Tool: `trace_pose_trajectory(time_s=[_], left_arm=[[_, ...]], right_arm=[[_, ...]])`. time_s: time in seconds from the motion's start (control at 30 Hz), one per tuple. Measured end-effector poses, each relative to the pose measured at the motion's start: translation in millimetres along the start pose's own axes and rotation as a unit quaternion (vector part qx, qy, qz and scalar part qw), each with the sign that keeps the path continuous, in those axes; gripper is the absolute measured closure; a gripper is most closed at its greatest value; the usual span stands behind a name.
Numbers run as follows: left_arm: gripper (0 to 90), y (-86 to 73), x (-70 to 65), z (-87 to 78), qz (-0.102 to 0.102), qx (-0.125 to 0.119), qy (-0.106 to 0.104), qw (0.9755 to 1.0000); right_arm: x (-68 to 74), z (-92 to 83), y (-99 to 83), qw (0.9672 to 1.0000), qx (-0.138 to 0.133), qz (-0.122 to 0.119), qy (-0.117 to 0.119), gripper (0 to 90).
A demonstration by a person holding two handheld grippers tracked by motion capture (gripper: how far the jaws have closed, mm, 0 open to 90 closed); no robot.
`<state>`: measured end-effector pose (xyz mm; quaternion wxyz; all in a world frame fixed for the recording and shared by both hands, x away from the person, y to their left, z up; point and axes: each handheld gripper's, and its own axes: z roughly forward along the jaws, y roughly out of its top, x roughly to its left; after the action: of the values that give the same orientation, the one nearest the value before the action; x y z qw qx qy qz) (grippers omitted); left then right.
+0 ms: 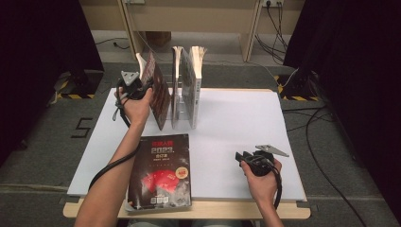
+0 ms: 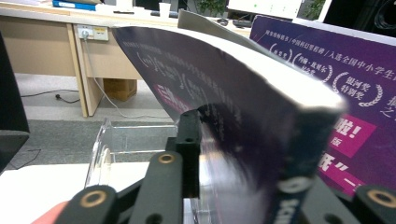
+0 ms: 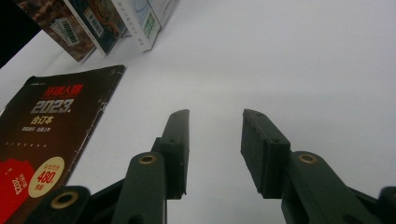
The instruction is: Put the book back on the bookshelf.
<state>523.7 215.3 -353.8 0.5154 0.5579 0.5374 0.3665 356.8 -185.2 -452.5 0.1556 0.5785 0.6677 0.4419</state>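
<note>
I've got L gripper (image 1: 144, 87) clamped on the leaning purple book (image 1: 158, 92) at table (image 1: 236, 118) rear, spine upright, tilted left off standing books (image 1: 187, 85); R gripper (image 3: 215, 140) jaws apart, near flat black book (image 1: 163, 170).

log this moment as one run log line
left tongs: shut on leaning book | right tongs: open, on table | flat book: untouched

Bright even overhead light on white table (image 1: 236, 118), dark surrounds, soft shadows, close book (image 2: 243, 140) blurred, perhaps motion
</note>
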Motion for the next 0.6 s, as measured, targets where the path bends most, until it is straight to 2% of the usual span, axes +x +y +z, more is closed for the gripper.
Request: trace_pose_trajectory(time_s=[0.07,0.23,0.33,0.47,0.6], left_arm=[[82.5,0.1,-0.8,-0.5,0.002,0.0,0.001,1.0],[83.6,1.0,-6.3,0.4,0.007,0.004,0.002,1.0],[83.7,-1.0,-10.8,1.3,0.006,-0.008,0.007,0.9999],[83.9,-1.6,-18.1,3.9,0.023,-0.02,0.012,0.9995],[83.9,1.3,-23.2,5.5,0.025,-0.028,0.016,0.9992]], right_arm=[[0.1,0.0,0.1,1.0,0.001,0.0,0.0,63.1],[0.1,0.5,-0.2,1.0,0.003,-0.001,-0.001,63.1],[0.4,0.7,-0.4,1.0,0.004,-0.001,0.0,63.2],[-0.3,0.2,-0.3,1.0,0.003,-0.002,0.0,63.2],[-1.3,-0.2,-0.1,1.0,0.001,-0.003,-0.001,63.3]])
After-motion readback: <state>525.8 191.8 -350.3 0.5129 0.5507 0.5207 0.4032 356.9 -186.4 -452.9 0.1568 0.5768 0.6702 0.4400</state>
